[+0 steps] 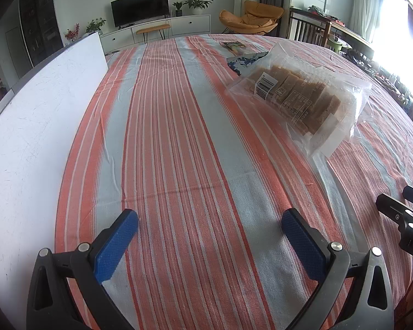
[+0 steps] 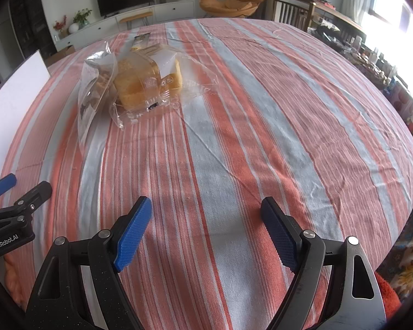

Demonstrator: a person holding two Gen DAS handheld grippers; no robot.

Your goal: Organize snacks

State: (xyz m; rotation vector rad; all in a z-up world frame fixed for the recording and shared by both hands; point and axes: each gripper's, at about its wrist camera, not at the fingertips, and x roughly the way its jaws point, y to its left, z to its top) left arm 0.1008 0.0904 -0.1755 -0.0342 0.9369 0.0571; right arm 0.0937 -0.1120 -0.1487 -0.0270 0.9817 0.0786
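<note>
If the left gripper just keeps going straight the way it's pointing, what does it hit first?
Probably nothing but striped tablecloth. The left gripper is open and aimed down bare cloth; the clear bag of snack bars lies off to its right, the white board to its left.

Black left gripper point(image 1: 209, 236) and right gripper point(image 2: 206, 229), blue textured pads point(image 2: 132, 231), silver rivets, white "GenRobot.AI" lettering beside pivot screws

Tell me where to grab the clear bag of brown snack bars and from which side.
Grip the loose, empty end of the clear bag, nearest the grippers, coming in low from the near side. The brown bars fill the middle in a wide row; the flat film beyond them should pinch easily. Both the left gripper and the right gripper are open.
</note>
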